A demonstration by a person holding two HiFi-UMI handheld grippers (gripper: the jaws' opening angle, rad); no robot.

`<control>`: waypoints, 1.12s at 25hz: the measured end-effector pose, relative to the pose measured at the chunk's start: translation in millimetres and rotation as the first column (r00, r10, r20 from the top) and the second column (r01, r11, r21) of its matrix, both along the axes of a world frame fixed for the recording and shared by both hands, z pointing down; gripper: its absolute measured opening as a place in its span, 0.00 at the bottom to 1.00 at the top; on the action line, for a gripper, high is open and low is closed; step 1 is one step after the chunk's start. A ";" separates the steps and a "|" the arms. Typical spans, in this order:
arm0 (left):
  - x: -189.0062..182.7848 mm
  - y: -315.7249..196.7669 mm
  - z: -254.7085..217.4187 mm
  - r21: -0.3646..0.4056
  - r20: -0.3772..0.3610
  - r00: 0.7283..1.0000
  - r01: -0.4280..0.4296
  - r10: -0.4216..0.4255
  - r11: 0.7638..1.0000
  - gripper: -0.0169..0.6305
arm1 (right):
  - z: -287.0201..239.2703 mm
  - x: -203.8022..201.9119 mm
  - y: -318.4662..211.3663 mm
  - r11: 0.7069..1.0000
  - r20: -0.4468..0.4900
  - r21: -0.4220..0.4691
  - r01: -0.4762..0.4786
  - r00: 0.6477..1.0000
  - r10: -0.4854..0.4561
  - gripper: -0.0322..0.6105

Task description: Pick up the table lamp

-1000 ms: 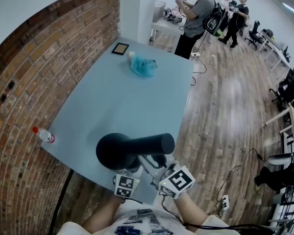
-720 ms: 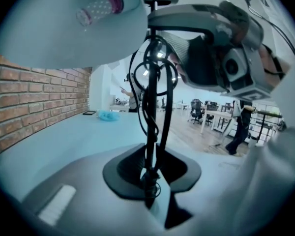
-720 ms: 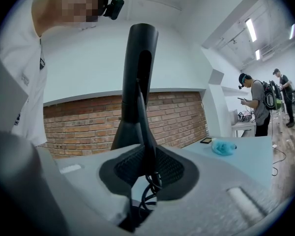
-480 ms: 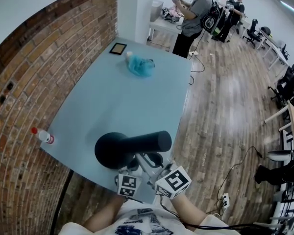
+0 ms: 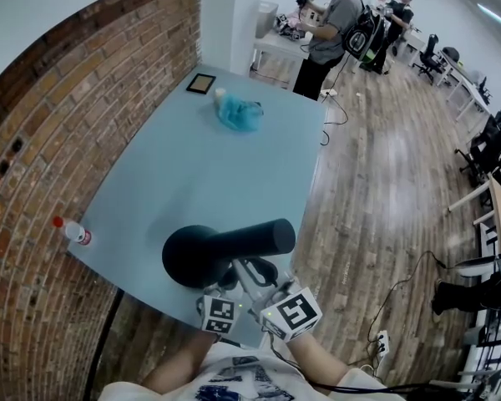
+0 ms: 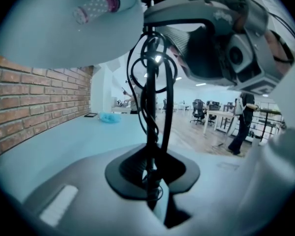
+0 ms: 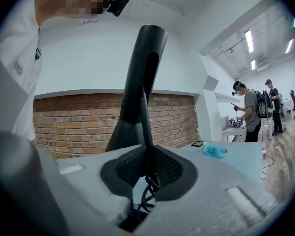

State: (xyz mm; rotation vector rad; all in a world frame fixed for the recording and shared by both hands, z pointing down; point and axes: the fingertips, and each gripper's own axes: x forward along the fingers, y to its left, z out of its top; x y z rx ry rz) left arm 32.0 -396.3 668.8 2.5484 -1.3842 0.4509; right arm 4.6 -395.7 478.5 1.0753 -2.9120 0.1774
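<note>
Closing left hand-held gripper (image 6: 150, 183) & right hand-held gripper (image 7: 147, 178) tight on black tube-head table lamp (image 5: 225, 251) stem, pale-blue bench (image 5: 200, 165) 6 o'clock; lift rdy.

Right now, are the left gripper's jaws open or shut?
Shut on the lamp, closing tighter: the left gripper has its jaws pressed against the thin black stem in its own view.

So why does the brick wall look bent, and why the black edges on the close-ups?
Head view: a wide lens bows the brick wall and the table edge. Left gripper view: a round black border, with the close table lamp stretched tall. Right gripper view: same border, and the brick courses arch.
</note>
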 end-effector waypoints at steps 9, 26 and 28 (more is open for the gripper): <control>-1.4 5.2 -0.7 -0.019 0.014 0.999 -0.032 0.033 0.999 0.09 | -1.0 -1.2 4.7 1.000 -0.008 0.000 -0.020 1.000 0.020 0.12; -8.8 16.3 -31.8 0.024 0.058 0.998 -0.041 0.039 0.999 0.08 | -34.6 0.8 19.9 0.998 0.004 0.067 -0.017 1.000 0.017 0.11; -9.0 16.8 -38.9 0.034 0.061 0.997 -0.044 0.042 0.998 0.08 | -41.8 1.0 22.1 0.997 0.010 0.081 -0.017 1.000 0.016 0.11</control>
